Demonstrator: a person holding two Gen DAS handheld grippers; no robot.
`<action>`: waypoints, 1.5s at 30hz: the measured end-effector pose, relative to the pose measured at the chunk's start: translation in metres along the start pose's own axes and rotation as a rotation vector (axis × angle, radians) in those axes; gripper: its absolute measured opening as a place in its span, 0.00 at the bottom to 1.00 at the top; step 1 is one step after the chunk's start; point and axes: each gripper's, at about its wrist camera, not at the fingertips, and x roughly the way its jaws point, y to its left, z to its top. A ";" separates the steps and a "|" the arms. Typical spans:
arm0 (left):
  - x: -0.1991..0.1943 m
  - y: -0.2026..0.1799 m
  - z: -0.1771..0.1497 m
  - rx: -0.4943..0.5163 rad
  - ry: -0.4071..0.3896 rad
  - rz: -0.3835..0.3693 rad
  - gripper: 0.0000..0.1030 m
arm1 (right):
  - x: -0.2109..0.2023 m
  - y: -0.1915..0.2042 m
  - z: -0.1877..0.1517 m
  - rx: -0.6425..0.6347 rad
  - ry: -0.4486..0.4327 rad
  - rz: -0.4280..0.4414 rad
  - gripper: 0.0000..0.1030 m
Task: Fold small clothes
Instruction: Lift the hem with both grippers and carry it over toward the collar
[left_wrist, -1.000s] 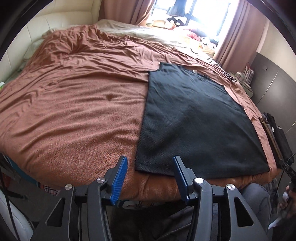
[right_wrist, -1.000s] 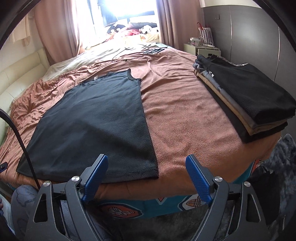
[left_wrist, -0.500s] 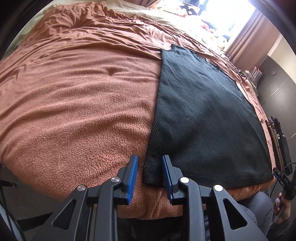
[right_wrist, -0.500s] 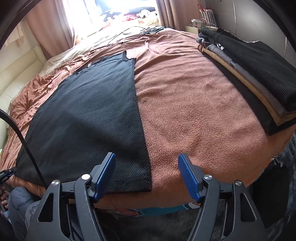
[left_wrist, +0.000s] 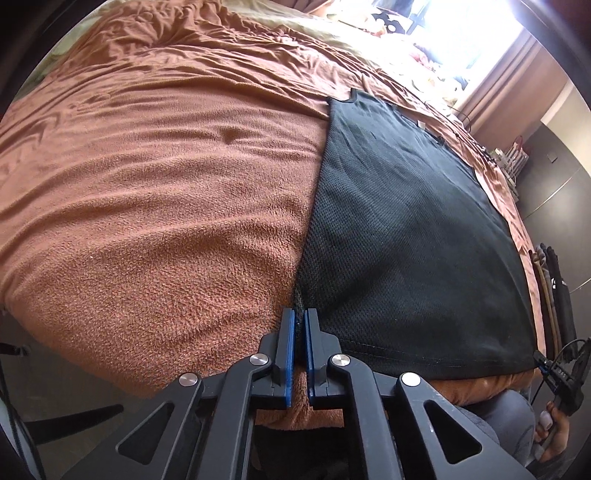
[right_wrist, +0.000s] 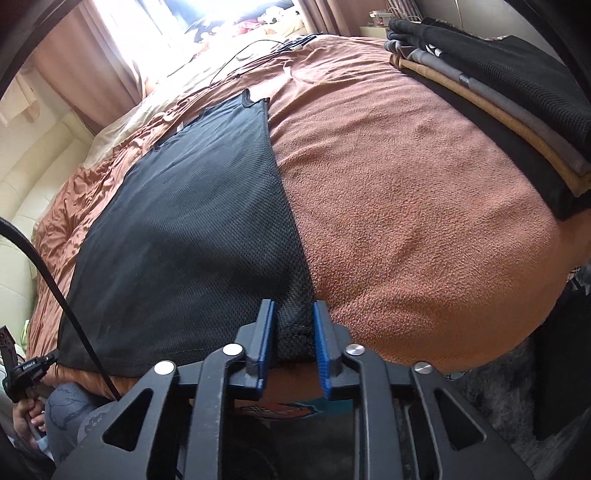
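Lying flat on the brown blanket (left_wrist: 155, 206), the black mesh shirt (left_wrist: 406, 236) is pinched at both near hem corners: left claw (left_wrist: 299, 317) just closed tight, right claw (right_wrist: 294, 314) just clamped on bunched fabric.

Shirt (right_wrist: 192, 229) on bed (right_wrist: 406, 221), stack (right_wrist: 498, 96) right

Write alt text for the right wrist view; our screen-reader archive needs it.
The right gripper pinches the near right corner of a black mesh shirt spread flat on a brown blanket. A stack of folded clothes sits at the far right.
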 end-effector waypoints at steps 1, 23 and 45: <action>-0.004 0.000 0.000 -0.005 -0.010 -0.002 0.05 | -0.003 -0.001 0.000 0.007 -0.008 0.014 0.06; -0.135 0.008 -0.020 -0.031 -0.247 -0.098 0.04 | -0.117 0.028 -0.035 -0.126 -0.194 0.087 0.02; -0.262 0.016 -0.101 -0.035 -0.432 -0.167 0.04 | -0.212 0.007 -0.103 -0.189 -0.324 0.180 0.01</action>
